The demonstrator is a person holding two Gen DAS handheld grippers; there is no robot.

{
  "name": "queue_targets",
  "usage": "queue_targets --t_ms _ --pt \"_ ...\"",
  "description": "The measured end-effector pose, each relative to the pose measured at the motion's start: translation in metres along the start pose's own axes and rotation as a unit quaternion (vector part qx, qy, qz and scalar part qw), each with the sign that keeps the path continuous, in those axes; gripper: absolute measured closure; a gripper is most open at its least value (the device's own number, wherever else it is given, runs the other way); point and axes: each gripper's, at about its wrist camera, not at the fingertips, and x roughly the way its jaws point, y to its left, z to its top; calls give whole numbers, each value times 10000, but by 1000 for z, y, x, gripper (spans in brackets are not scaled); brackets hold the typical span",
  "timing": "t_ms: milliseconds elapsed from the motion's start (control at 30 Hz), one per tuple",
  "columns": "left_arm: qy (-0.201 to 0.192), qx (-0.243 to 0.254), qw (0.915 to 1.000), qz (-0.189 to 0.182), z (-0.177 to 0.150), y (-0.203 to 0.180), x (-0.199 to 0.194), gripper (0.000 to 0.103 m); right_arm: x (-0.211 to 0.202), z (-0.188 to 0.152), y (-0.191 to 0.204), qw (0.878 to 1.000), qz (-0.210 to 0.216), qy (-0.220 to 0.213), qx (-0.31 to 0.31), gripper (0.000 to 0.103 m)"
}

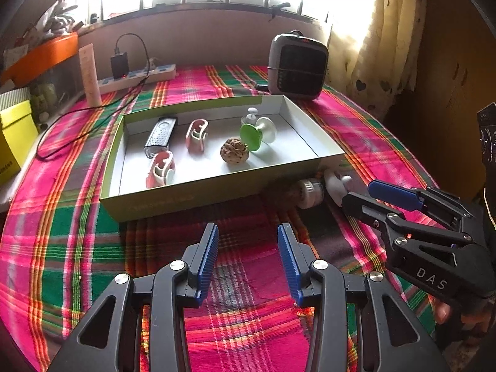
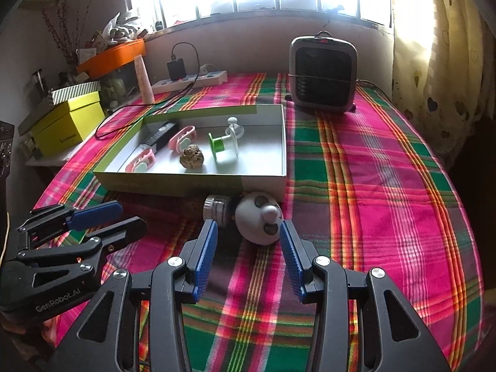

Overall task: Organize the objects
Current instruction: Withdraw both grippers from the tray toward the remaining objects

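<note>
A shallow white box (image 1: 198,200) (image 2: 173,186) on the plaid cloth holds a black device (image 1: 161,135), two pink clips (image 1: 161,169), a walnut (image 1: 234,150) (image 2: 192,155), a green-and-white spool (image 1: 259,133) (image 2: 221,145) and a small clear piece. Outside the box's near right corner lie a white round panda-like toy (image 2: 259,221) (image 1: 336,184) and a small silver-capped jar (image 2: 217,209) (image 1: 308,192). My right gripper (image 2: 248,255) is open just in front of the toy. My left gripper (image 1: 248,259) is open and empty, in front of the box.
A grey heater (image 2: 322,74) stands at the back right. A power strip with charger and cable (image 2: 186,79), a pink tube (image 2: 144,79) and yellow boxes (image 2: 68,121) are at the back left. A curtain (image 2: 443,46) hangs on the right.
</note>
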Motion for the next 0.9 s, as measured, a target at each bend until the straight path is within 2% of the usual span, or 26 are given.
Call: queue_targets --t_ms 533,700,900 --pt "55 206 9997 91 -2 -13 11 65 18 1 -7 9994 -83 306 -139 59" --pt "101 210 9997 64 -3 -14 15 65 23 3 -5 9990 -67 380 -234 53" --pt "139 203 9997 54 -3 -13 18 65 29 7 -7 9986 -79 475 -235 53"
